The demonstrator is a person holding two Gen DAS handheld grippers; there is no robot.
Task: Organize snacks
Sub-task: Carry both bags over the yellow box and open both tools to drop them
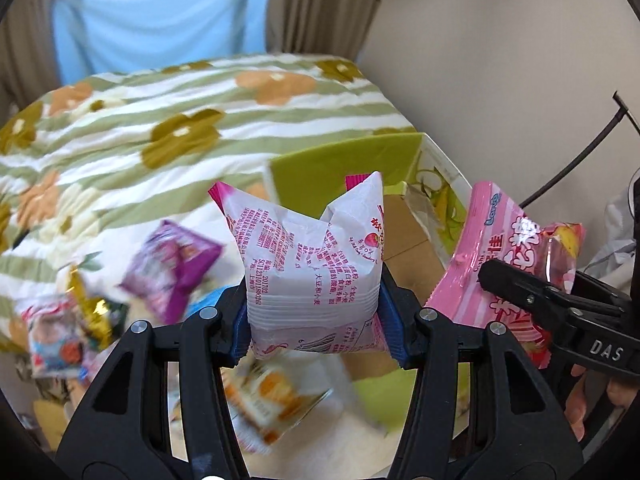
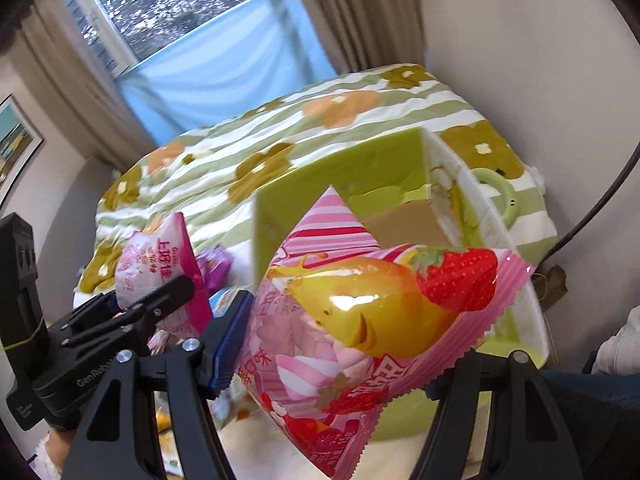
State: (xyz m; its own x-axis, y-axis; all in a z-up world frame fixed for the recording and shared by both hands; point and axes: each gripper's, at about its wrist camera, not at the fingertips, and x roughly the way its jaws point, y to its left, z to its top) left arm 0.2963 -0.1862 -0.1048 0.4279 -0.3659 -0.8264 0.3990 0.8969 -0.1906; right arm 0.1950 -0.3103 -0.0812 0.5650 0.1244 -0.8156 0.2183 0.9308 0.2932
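My left gripper (image 1: pixel 316 320) is shut on a white snack packet with pink print (image 1: pixel 310 264), held above the bed; it also shows in the right wrist view (image 2: pixel 156 276), with the left gripper (image 2: pixel 160 300). My right gripper (image 2: pixel 340 352) is shut on a pink striped packet with a strawberry picture (image 2: pixel 372 320), also seen at the right of the left wrist view (image 1: pixel 504 264), with the right gripper (image 1: pixel 516 288). A green open-topped box (image 1: pixel 352 168) with a brown cardboard floor stands behind both packets, also in the right wrist view (image 2: pixel 348 168).
Loose snack packets lie on the flowered, striped bedspread (image 1: pixel 120 128): a purple one (image 1: pixel 172 268), a gold and blue cluster (image 1: pixel 68 324), an orange and white one (image 1: pixel 272 400). A wall (image 1: pixel 500 60) is at the right, curtains and a window (image 2: pixel 180 8) behind.
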